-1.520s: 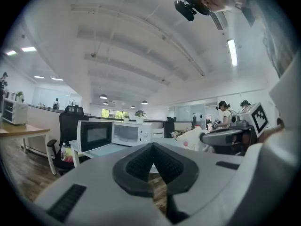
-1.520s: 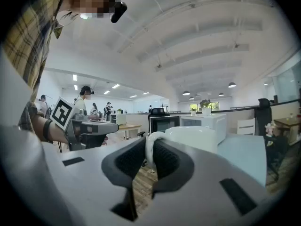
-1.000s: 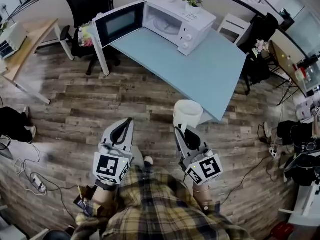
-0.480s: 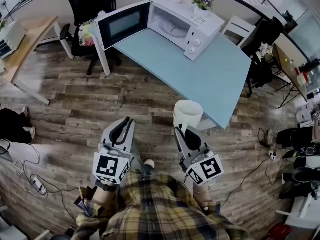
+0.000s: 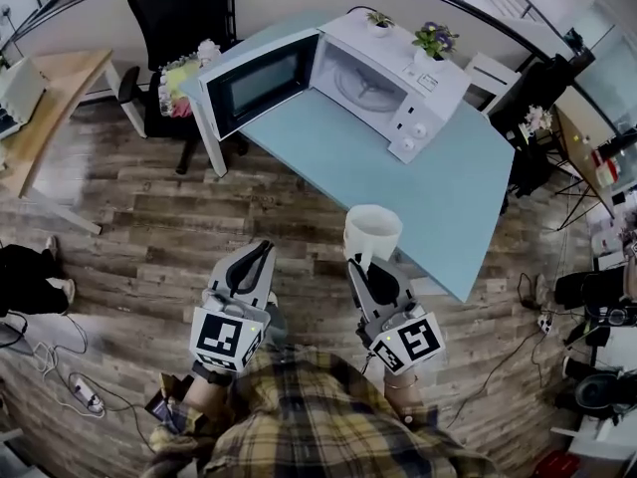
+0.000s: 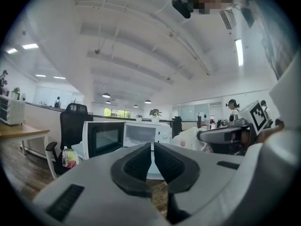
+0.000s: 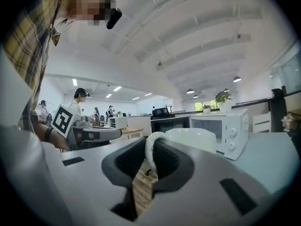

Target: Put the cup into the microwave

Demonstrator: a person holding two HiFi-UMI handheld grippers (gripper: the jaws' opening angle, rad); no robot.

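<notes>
While the right gripper [image 5: 363, 263] is clamped on the handle of the white ceramic cup [image 5: 372, 229], carrying it by the near edge of the light blue counter [image 5: 398, 172], the white microwave [image 5: 398, 83] sits at 12 o'clock, door wide open. Left gripper [image 5: 257, 257], at the cup's 9 o'clock, is pinched together, empty.

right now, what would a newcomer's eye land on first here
The white cup stands out first, held by its handle in the right gripper near the front edge of the blue table. Farther back on the table sits the white microwave, its door swung wide open to the left. The left gripper is shut and empty over the wood floor.
</notes>
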